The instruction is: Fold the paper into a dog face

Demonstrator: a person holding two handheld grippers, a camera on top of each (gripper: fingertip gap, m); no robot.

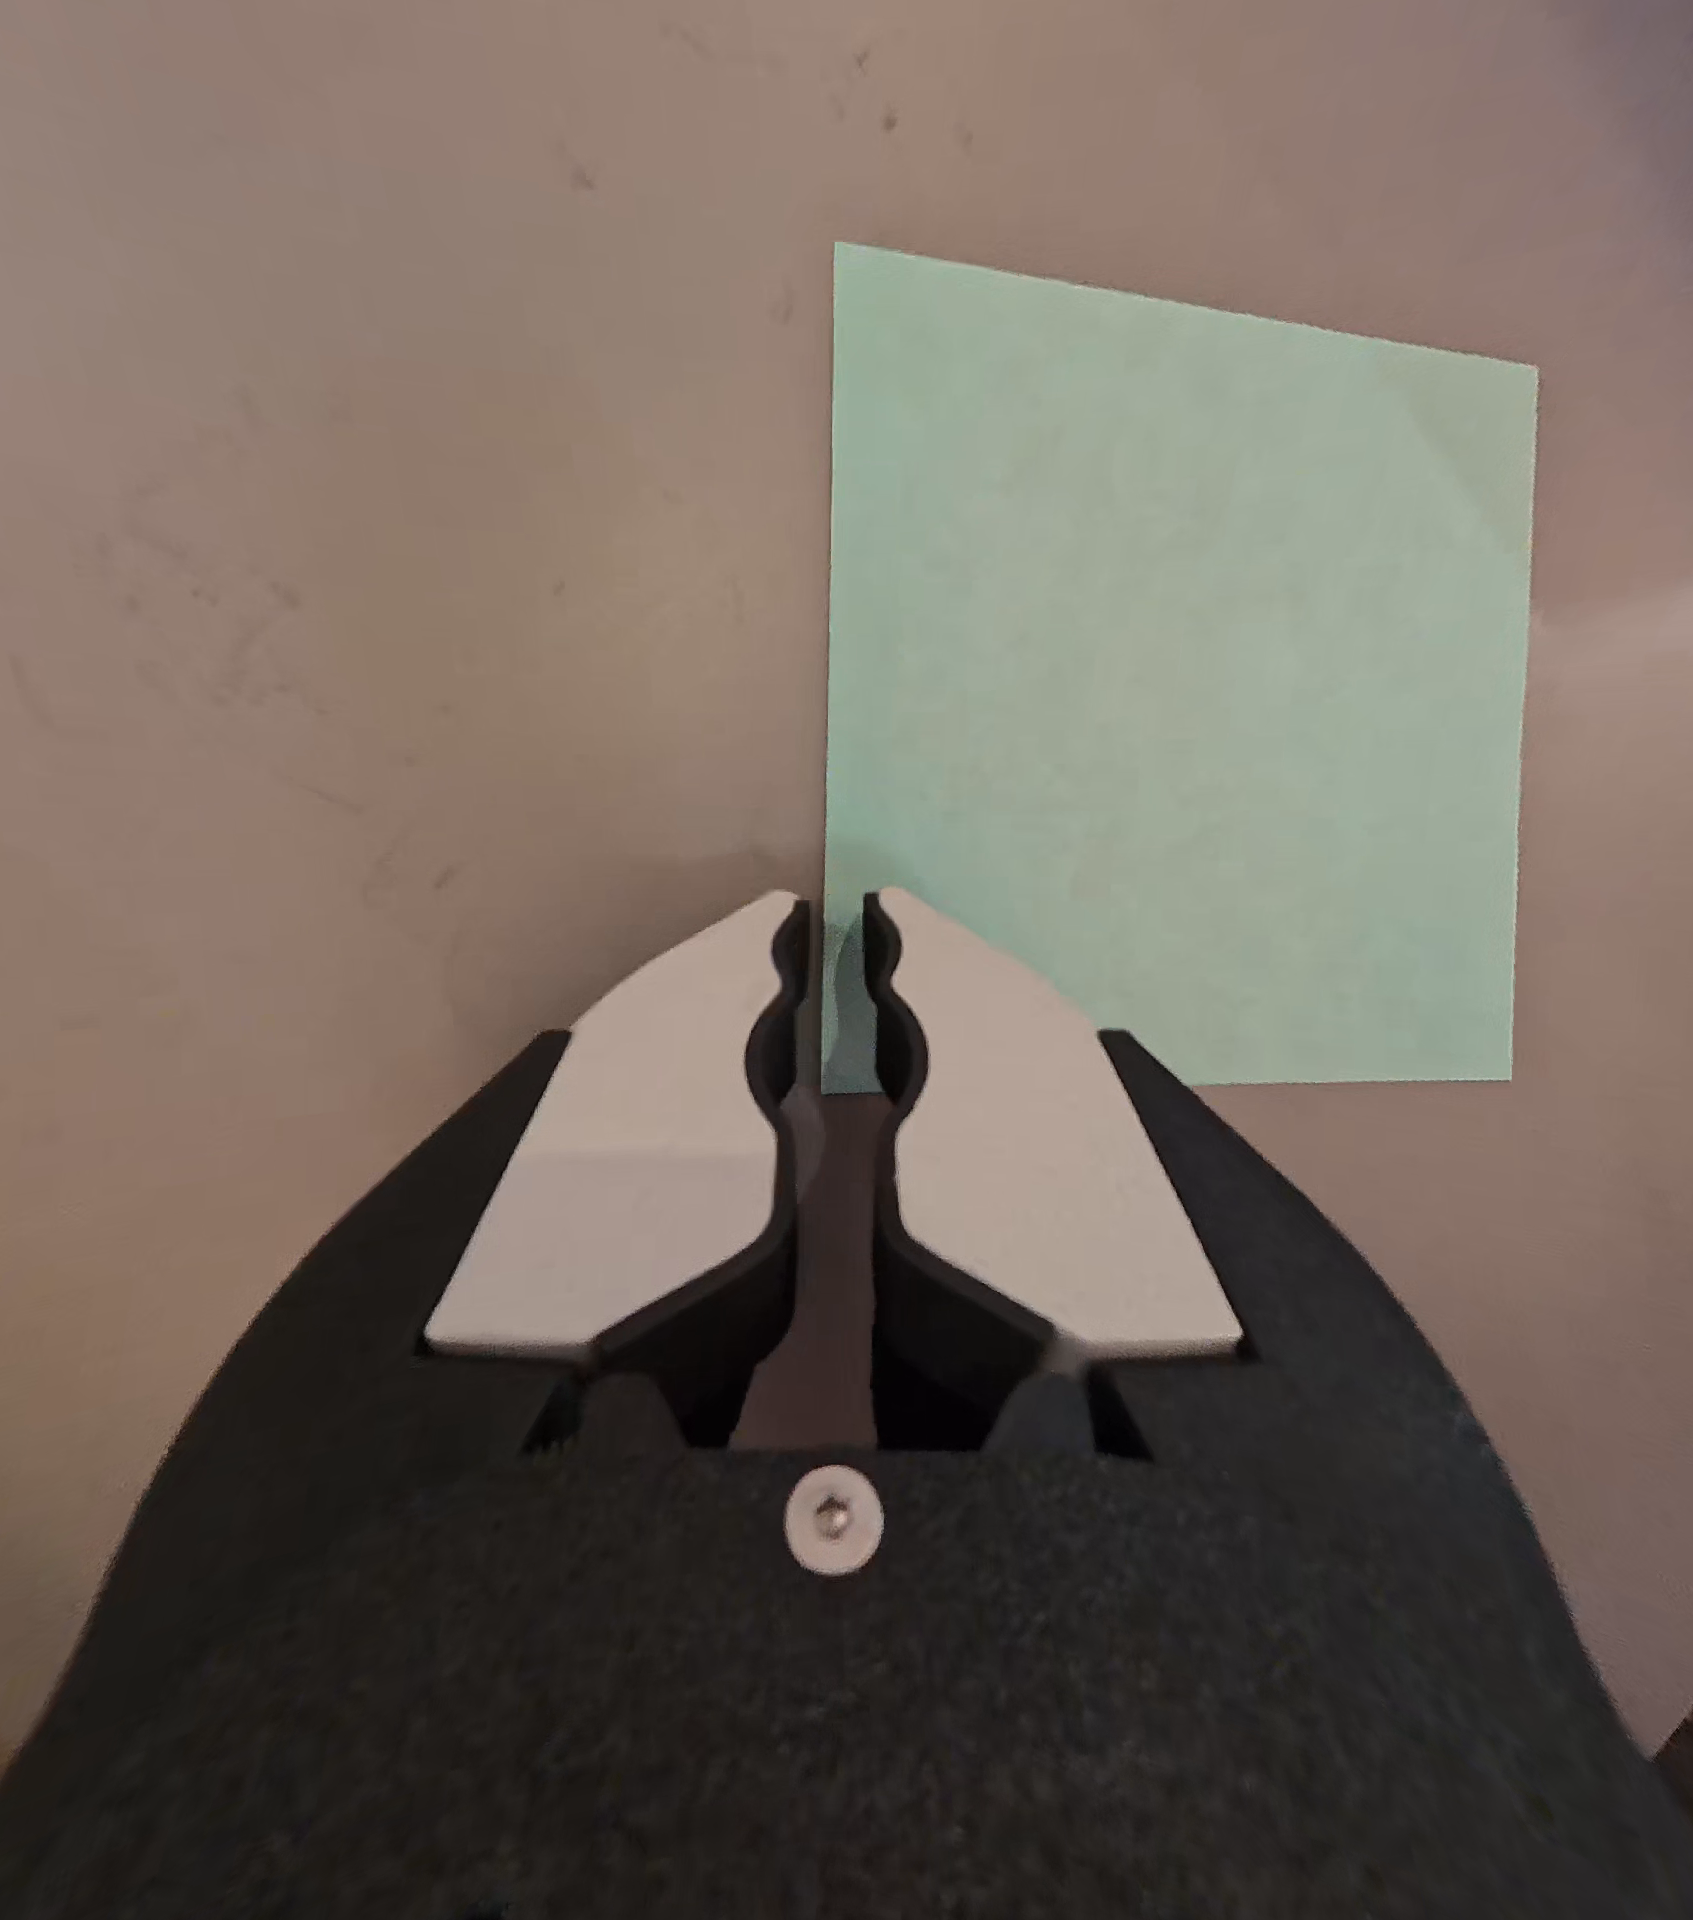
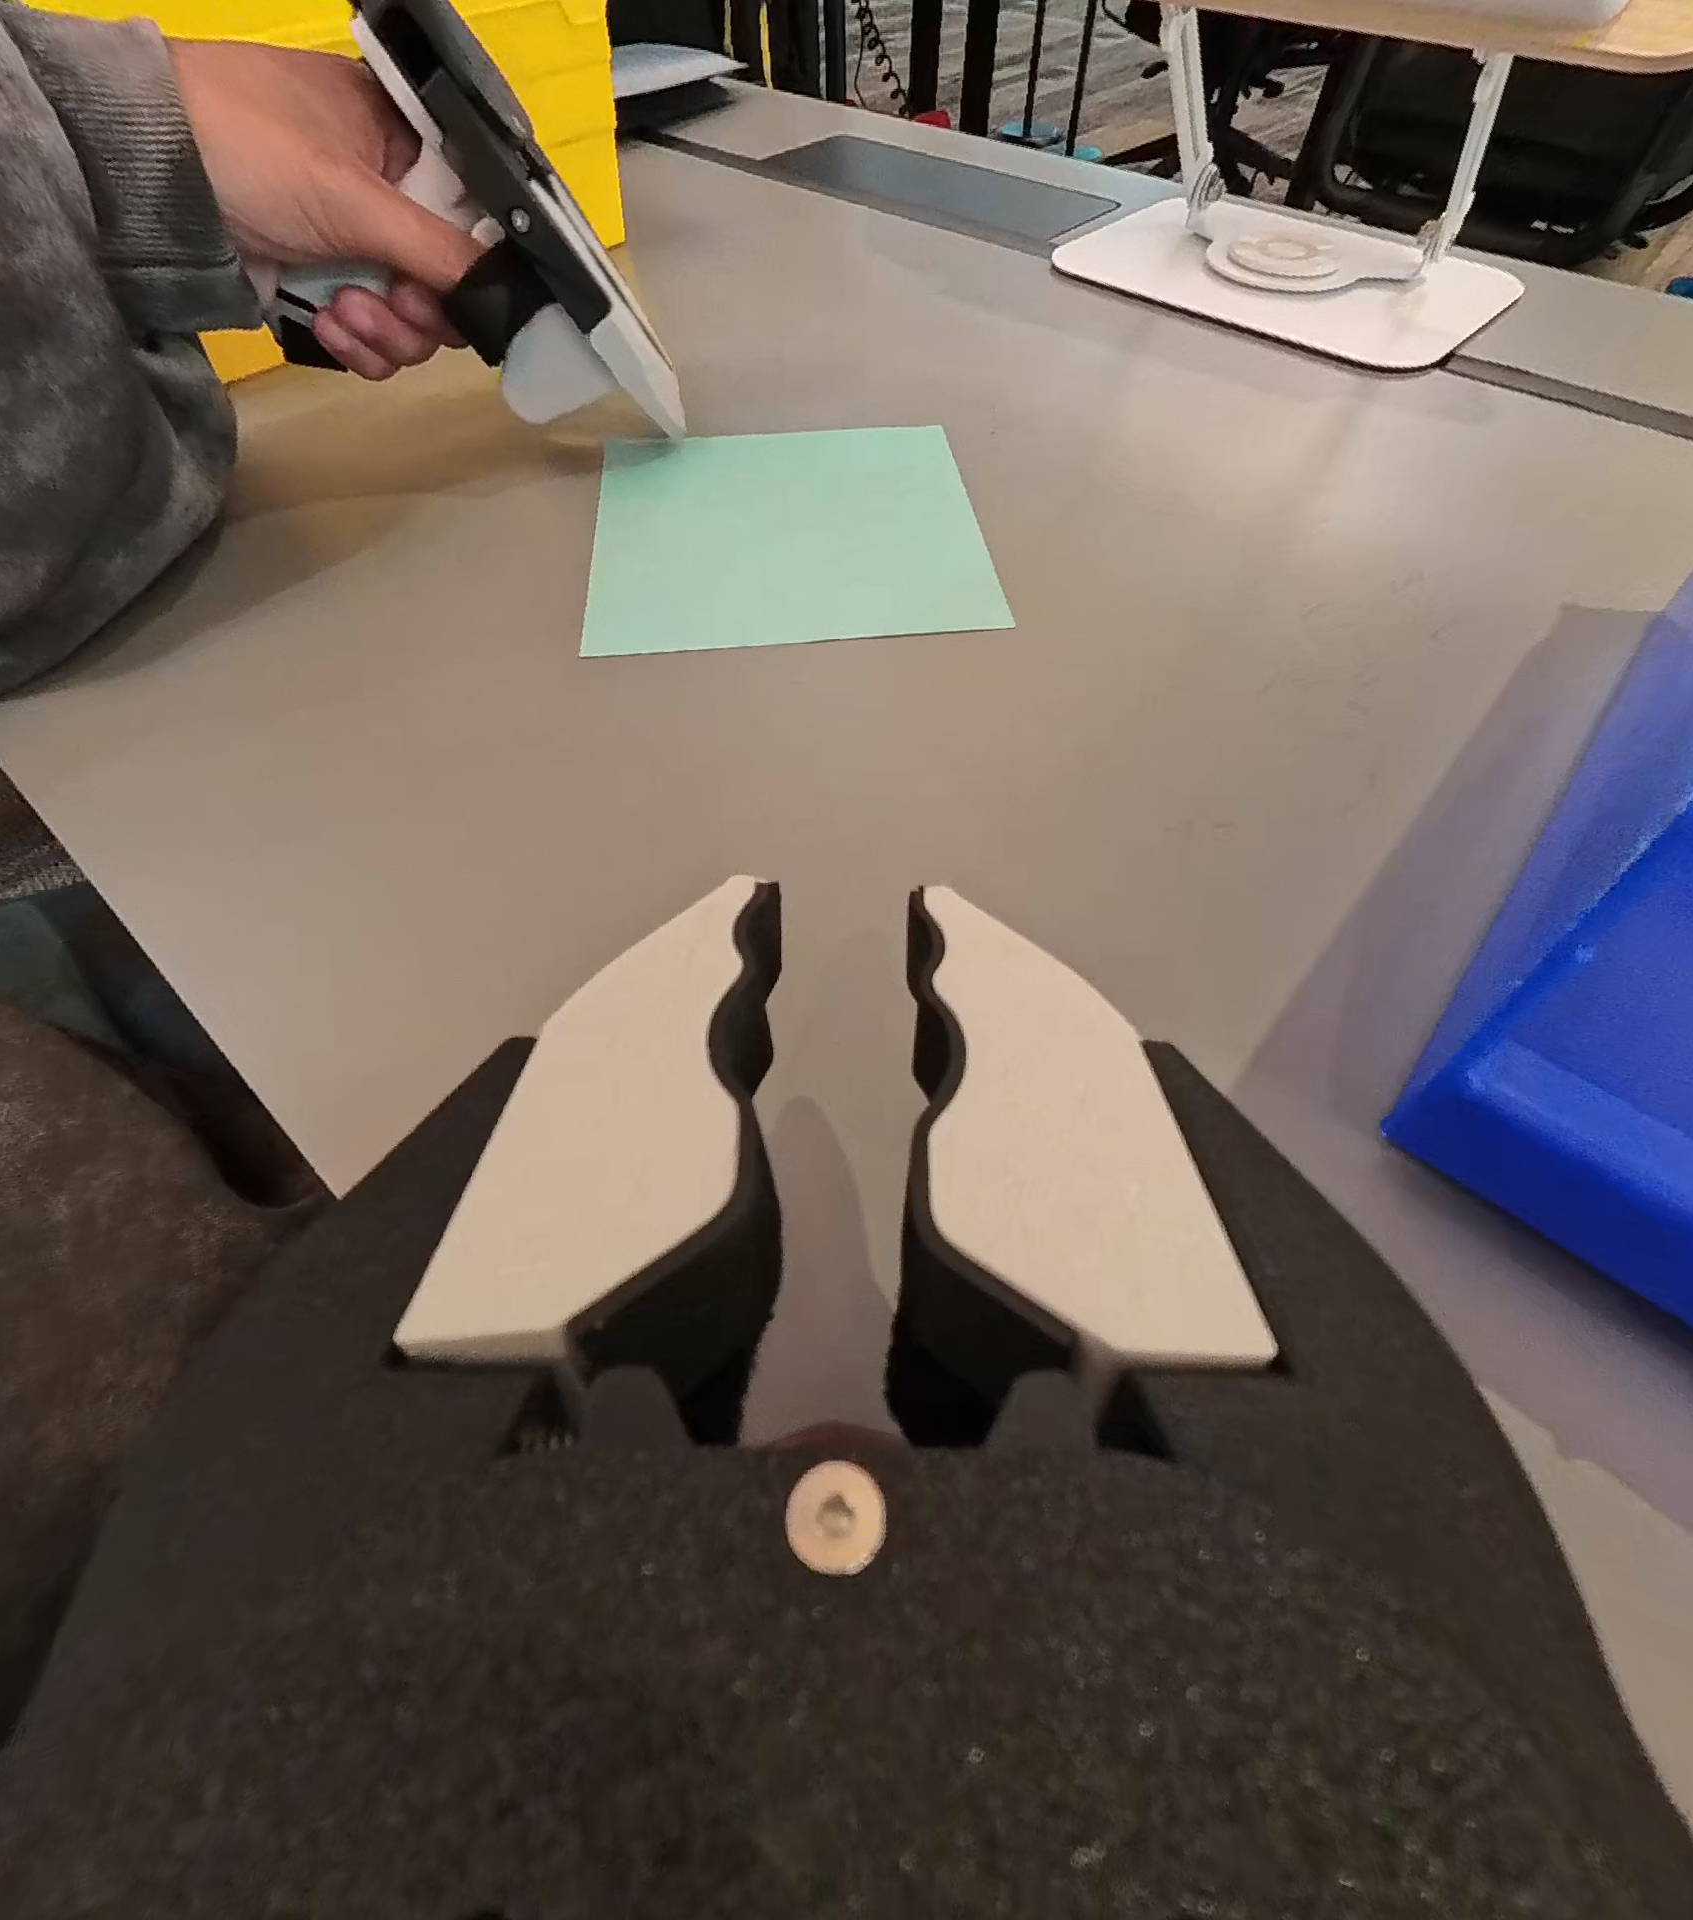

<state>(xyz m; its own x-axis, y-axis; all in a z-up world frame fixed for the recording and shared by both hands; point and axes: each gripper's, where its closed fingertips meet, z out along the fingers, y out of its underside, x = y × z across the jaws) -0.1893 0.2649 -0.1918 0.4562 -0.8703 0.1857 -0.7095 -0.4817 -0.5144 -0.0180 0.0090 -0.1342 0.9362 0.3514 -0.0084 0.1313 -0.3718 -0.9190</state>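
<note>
One square sheet of mint-green paper point(image 2: 792, 540) lies flat and unfolded on the grey table point(image 2: 1185, 665), well in from its near edge. The left gripper point(image 1: 837, 902), held in a person's hand point(image 2: 302, 177), tilts down at the sheet's far left corner, its white fingers nearly together with a narrow gap that straddles the paper's edge; whether they pinch the paper I cannot tell. The right gripper point(image 2: 844, 891) hovers over the table's near part, released, fingers apart with nothing between them. Beside it, at the right edge, stands a blue plastic bin point(image 2: 1652, 1039).
</note>
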